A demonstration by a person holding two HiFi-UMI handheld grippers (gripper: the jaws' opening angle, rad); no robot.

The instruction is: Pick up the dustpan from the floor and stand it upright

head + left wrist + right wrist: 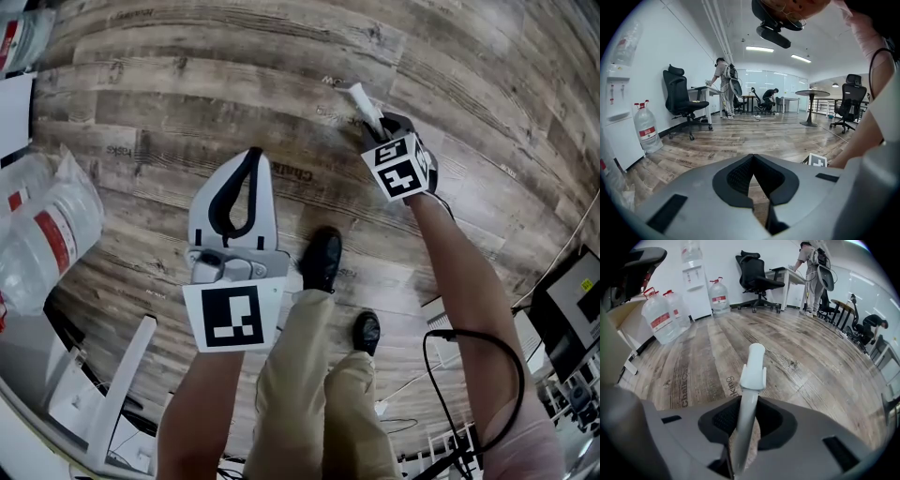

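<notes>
Right gripper (746,420), beyond the black shoe (322,260): jaws clamped on the white dustpan handle (752,366), its clip end projecting over bare plank floor (187,56). Left gripper (252,156), left of the shoe: jaws closed, empty. Water bottles (47,234) border the floor far left of the shoe.

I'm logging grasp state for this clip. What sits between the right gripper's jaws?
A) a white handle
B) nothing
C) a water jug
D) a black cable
A: the right gripper view shows the right gripper with its jaws closed on a white handle, which sticks out past them over the wood floor.
</notes>
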